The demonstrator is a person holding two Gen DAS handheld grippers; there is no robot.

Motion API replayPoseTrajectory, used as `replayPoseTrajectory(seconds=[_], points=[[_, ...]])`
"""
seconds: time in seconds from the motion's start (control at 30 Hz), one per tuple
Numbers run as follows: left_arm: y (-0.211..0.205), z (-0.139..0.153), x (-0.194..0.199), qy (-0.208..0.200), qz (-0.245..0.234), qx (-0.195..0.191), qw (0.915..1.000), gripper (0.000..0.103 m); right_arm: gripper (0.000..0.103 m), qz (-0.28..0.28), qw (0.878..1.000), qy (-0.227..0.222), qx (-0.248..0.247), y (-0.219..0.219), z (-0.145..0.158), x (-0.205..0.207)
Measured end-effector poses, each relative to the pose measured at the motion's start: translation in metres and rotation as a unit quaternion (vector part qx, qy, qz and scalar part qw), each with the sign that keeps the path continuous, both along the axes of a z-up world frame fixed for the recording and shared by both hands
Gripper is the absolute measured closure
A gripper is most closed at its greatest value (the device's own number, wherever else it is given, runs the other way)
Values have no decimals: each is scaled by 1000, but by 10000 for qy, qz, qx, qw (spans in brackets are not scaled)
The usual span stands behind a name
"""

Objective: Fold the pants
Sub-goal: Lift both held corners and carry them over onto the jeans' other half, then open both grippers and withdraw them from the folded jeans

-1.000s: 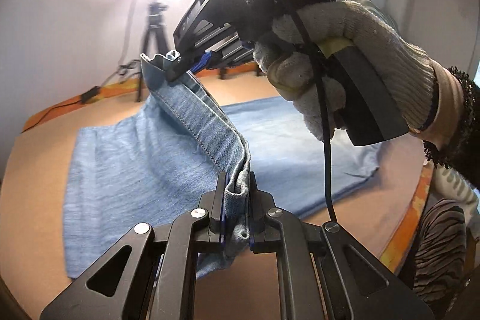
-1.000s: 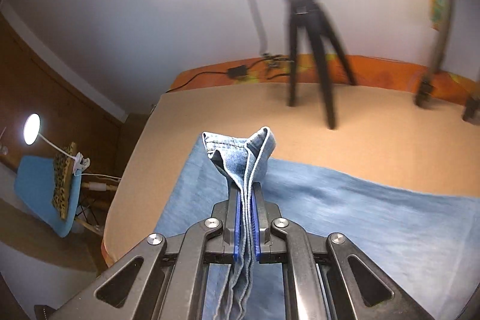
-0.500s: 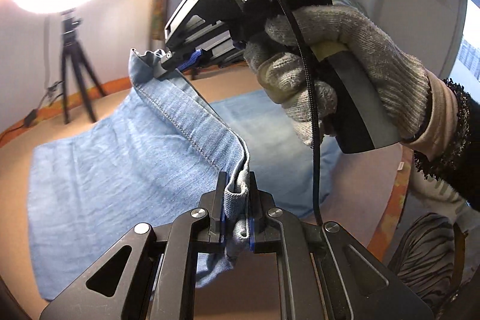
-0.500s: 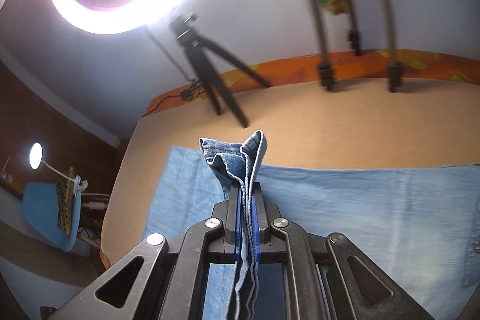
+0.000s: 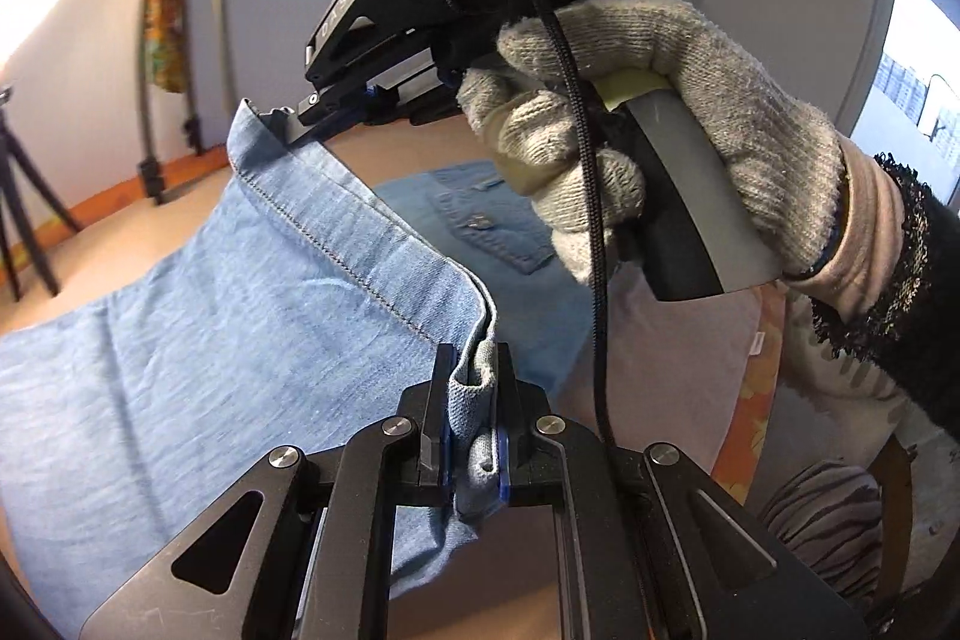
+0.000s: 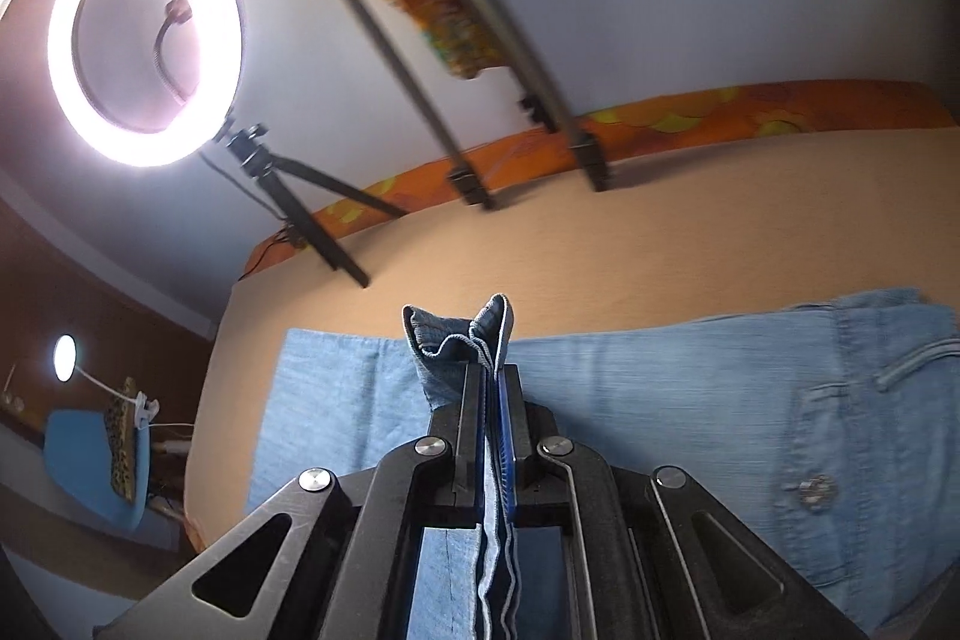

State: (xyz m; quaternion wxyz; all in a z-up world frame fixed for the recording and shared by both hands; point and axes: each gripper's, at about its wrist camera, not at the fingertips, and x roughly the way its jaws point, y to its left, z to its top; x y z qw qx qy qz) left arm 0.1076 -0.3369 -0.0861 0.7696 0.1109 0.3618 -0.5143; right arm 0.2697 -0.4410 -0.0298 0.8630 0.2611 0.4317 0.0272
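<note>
Denim — pale blue pants (image 5: 180, 340) lifted by the hem end and carried toward the waistband end, the rest lying flat on the tan counter (image 6: 690, 232). Left gripper (image 5: 474, 436) clenched on one bunched corner of the hem; right gripper (image 6: 495, 400) clenched on the other corner, seen from the left wrist view as the black unit in a knitted glove (image 5: 690, 118). Stitched hem (image 5: 336, 244) pulled fairly taut between the two.

Changed over the last second: both views swung along the counter, tripod and ring light (image 6: 144, 40) sliding off to the left, and the pocket and button (image 6: 813, 490) of the waist now in sight ahead of the right fingers, where before only plain leg fabric showed. Grip on both corners unchanged, no slipping visible.

Meaning, as a judgement: halfway fold well under way, hem travelling over the legs toward the waistband. Not yet laid down — likely next, lowering both corners level with the waist edge and letting go.
</note>
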Motion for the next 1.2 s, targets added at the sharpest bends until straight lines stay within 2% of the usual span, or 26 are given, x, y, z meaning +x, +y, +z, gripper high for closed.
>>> replayPoseTrajectory(seconds=[0.27,0.63,1.0,1.2], points=[[-46,8,-10,-2,-346,-13,9994,94,102,-279,9996,-60,-30,-52,1,-26],[-117,-3,-19,-31,-791,86,9968,94,102,-597,9982,15,-95,-122,-6,-49],[-141,-15,-6,102,-930,288,9952,94,102,-824,9964,80,193,-172,-31,-53],[-146,-20,0,148,-946,421,9945,94,102,-945,9953,145,161,-190,-44,-56]])
